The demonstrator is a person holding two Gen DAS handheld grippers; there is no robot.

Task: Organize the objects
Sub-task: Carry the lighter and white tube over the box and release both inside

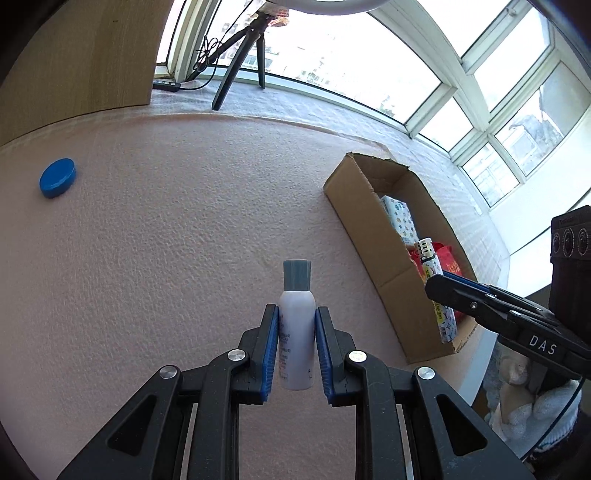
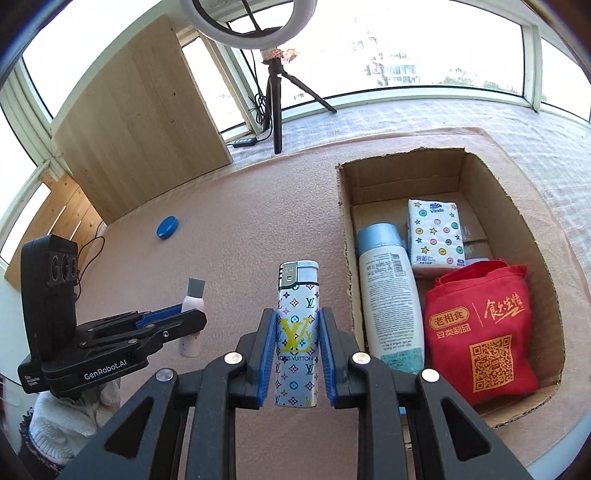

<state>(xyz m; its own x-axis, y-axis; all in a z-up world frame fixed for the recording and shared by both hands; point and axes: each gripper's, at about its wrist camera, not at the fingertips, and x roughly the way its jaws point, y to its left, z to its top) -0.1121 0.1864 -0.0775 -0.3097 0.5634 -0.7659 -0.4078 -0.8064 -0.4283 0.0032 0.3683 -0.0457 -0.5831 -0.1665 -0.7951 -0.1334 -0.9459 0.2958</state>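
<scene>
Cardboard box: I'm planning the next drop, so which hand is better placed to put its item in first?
Right, probably. Its tongs hold the lighter beside the cardboard box; the left tongs, holding the spray bottle, sit farther away.

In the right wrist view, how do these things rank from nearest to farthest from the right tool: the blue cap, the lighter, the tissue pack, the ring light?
1. Lighter: gripped between the fingers of the right tool.
2. Tissue pack: ahead to the right, in the cardboard box.
3. Blue cap: ahead to the left, on the pink mat.
4. Ring light: farthest, by the window.
</scene>
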